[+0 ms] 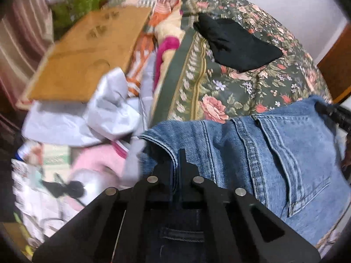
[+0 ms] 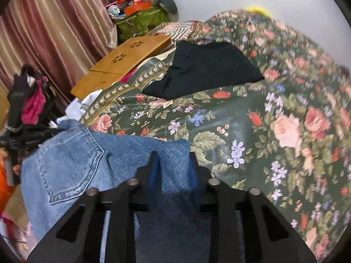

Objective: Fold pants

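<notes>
Floral bedspread [image 2: 274, 114] is spread wide; blue jeans [image 1: 274, 153] are draped at its 6 o'clock edge. Black garment [image 2: 210, 70] is seen at 12. Denim is pinched by closed left gripper [image 1: 178, 153] and bunched within narrowed right gripper [image 2: 173, 155].

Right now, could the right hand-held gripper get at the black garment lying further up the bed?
Probably not yet: the right hand-held gripper is clamped on the blue jeans. The black garment lies beyond, across bare floral bedspread, nothing between.
</notes>
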The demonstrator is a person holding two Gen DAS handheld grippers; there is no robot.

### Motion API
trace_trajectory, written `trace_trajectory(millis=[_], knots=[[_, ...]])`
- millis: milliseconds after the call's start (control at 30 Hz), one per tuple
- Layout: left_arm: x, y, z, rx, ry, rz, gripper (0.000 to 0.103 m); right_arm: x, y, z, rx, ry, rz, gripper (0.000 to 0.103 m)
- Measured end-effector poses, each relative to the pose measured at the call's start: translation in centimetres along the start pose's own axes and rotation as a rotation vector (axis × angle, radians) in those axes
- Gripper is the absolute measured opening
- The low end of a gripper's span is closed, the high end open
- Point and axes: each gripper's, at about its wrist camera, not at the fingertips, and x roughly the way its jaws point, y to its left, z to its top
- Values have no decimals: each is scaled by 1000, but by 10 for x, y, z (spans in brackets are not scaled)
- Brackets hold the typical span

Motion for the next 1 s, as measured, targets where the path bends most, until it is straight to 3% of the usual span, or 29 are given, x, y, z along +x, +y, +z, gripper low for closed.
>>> trace_trajectory(millis=[67,200,367,433,500,567,667,800,900,1000], knots=[[-13,2,3,28,-54,105,2,-2,3,3,-23,-14,-32,10],[-21,20,14,6,-74,107,4,5,2,12,-22,-22,-92,9],[-7,18,17,66,22,108,11,9,-3,22,42,49,-78,16],[-20,19,12,59,12,92,20,-5,-4,24,75,65,-69,18],[-37,22,3,46,-28,53,55,-20,-1,20,80,50,-59,25],[-58,22,-7,35,-80,52,70,-39,4,15,85,26,-43,31],[-75,22,-24,17,-73,3,74,-62,15,6,90,6,-17,35],[-74,23,-48,-42,-18,-39,76,-78,45,-6,53,-2,37,52],[-78,21,-65,-83,-30,-72,76,-83,65,-19,32,-17,54,52],[-82,15,-82,-42,-66,-42,76,-79,70,-33,51,-9,54,52]])
